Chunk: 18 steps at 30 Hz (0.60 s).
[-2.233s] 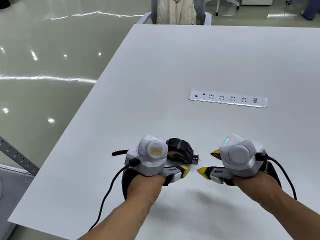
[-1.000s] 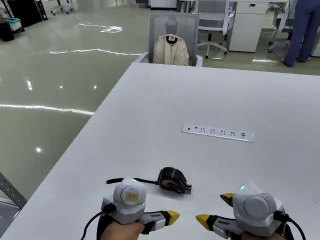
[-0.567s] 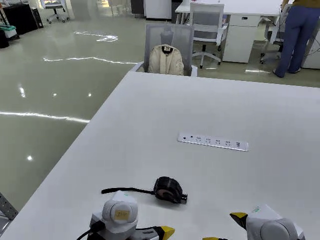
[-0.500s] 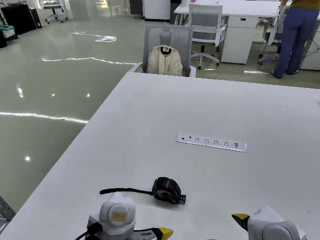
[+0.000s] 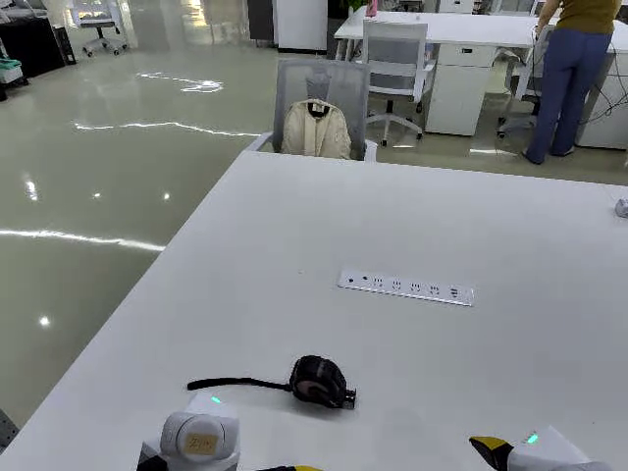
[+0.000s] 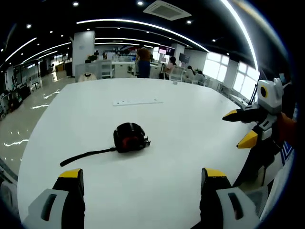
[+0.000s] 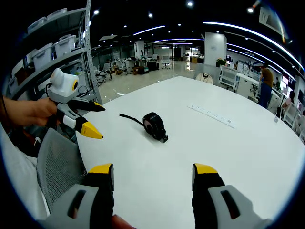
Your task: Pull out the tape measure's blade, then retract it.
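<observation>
A black tape measure (image 5: 319, 382) with a black wrist strap (image 5: 235, 384) trailing to its left lies alone on the white table (image 5: 392, 226). It sits in the middle of the left gripper view (image 6: 129, 138) and the right gripper view (image 7: 154, 126), with its blade fully inside. My left gripper (image 6: 141, 179) is open, well short of it, with nothing between its jaws. My right gripper (image 7: 153, 172) is open too and equally far back. Both gripper bodies sit at the bottom edge of the head view.
A white power strip (image 5: 406, 287) lies further back on the table. A grey chair with a cream jacket (image 5: 316, 126) stands at the far table edge. A person (image 5: 564, 69) stands by desks at the back right. The floor drops away on the left.
Both grippers have drawn back from the tape measure, which stays on the table. The head camera has tilted up, so the grippers sank to the frame's bottom.
</observation>
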{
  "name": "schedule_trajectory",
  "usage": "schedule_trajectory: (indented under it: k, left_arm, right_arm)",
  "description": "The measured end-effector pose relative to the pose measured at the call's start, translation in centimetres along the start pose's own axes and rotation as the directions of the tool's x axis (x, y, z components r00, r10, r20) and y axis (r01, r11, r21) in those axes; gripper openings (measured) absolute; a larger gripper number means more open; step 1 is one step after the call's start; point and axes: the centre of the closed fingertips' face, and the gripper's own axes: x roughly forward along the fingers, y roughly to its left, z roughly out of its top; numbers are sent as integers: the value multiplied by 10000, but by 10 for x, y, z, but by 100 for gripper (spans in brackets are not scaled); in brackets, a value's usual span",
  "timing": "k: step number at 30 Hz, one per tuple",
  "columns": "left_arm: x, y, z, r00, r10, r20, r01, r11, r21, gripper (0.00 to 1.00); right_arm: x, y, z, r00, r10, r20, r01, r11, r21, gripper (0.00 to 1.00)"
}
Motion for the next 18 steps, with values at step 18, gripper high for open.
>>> schedule_trajectory:
  k: [18]
  left_arm:
    - [-29,-8,3,10000,-36,63,36,10000,33,100]
  right_arm:
    - [-35,-2,-3,9981,-619,11,618,9973,408,72]
